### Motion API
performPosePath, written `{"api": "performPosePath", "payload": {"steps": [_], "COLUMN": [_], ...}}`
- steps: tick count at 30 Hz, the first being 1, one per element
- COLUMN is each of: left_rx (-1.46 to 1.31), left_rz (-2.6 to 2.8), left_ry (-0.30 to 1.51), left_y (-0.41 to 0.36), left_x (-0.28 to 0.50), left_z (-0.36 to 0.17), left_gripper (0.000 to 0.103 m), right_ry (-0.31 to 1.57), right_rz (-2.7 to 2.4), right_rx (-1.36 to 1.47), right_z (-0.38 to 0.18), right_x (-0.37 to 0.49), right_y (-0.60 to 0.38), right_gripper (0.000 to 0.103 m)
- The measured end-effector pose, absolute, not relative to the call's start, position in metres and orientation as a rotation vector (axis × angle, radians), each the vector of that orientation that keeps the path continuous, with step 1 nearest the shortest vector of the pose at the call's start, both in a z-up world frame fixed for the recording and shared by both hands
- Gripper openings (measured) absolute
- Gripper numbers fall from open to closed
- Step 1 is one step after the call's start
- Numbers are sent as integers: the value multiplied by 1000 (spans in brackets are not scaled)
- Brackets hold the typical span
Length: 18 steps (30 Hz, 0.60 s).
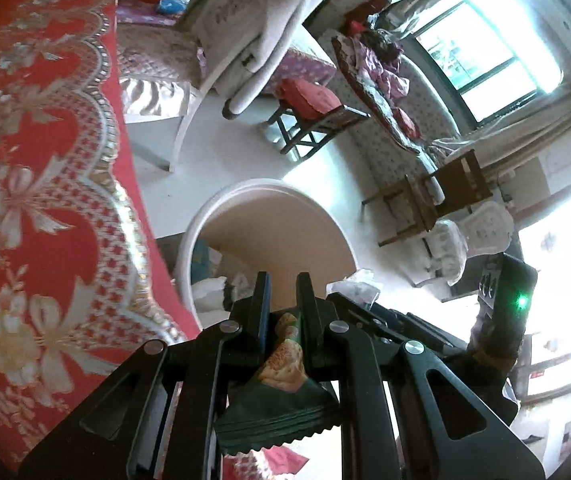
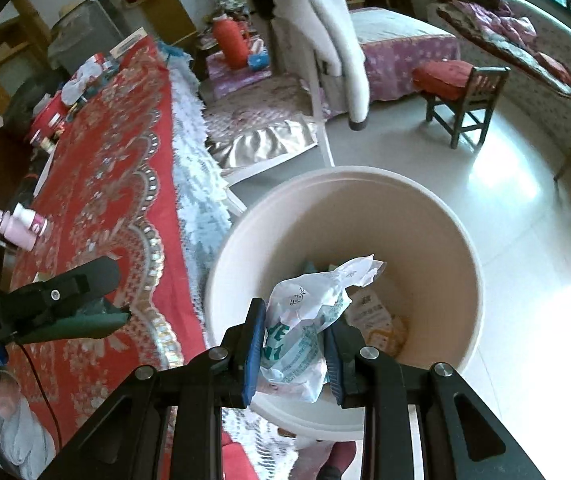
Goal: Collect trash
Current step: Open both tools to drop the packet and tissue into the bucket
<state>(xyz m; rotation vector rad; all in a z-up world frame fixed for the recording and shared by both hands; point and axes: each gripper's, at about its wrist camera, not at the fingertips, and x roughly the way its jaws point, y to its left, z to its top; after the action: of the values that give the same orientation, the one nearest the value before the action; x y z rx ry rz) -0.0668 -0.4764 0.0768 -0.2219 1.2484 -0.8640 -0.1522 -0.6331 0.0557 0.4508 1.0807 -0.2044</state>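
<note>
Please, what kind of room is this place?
Most likely a lived-in room of a home, a living room with a bed. Signs: a table under a red flowered cloth, a bed with a purple cover, a small wooden stool with a red cushion.
</note>
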Motion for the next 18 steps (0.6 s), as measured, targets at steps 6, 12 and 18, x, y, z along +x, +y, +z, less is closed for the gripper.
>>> {"api": "performPosePath", "payload": {"steps": [6, 12, 18], "left_rx": [-258, -284, -301], "left_rz": [-872, -868, -853], "left_ry": [1274, 1291, 1285], "left_y": [-485, -488, -486], "left_x": [-62, -58, -59], "left_z": [71, 65, 66], "left_gripper": [10, 28, 41], "right_ry": [1083, 1070, 1077], "right_rz": [-225, -254, -251], "right_rx": [467, 493, 489], "right_z": [53, 53, 52], "right_x": [-157, -160, -161], "right_y": [-646, -657, -657], "right_gripper": [27, 50, 50]}}
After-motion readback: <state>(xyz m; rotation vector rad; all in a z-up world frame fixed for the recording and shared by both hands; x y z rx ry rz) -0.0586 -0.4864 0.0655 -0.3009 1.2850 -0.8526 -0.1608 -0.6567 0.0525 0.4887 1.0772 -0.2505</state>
